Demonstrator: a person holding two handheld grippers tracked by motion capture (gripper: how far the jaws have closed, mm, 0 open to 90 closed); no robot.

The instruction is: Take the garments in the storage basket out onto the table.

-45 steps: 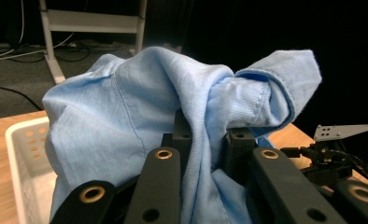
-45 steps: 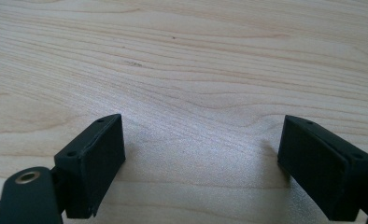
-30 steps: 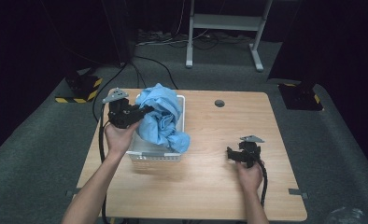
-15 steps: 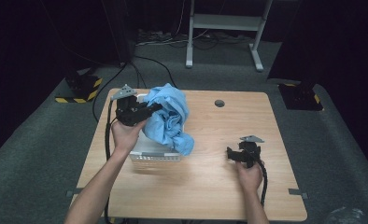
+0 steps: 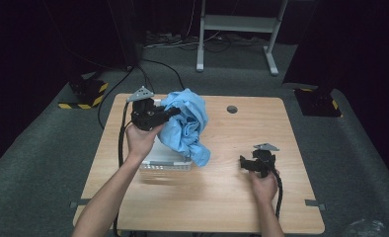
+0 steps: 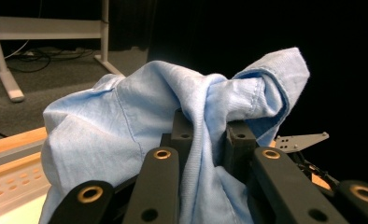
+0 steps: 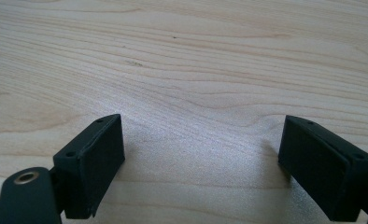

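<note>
Left gripper (image 5: pixel 172 112) jaws pinching blue shirt (image 5: pixel 187 126) above white basket (image 5: pixel 165 159); lift higher, probably until hem clears rim. Right gripper (image 5: pixel 246 163) jaws spread over bare worktop (image 5: pixel 222 197).

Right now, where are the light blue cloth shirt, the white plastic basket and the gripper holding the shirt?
light blue cloth shirt (image 5: pixel 187 123): high view, its bunched middle.
white plastic basket (image 5: pixel 165 163): high view, its near wall.
left gripper (image 6: pixel 205 140): left gripper view, between its fingertips.

Soft blue cloth shirt (image 5: pixel 185 123) (creased), matt wooden table (image 5: pixel 232 197), white plastic basket (image 5: pixel 165 160).
</note>
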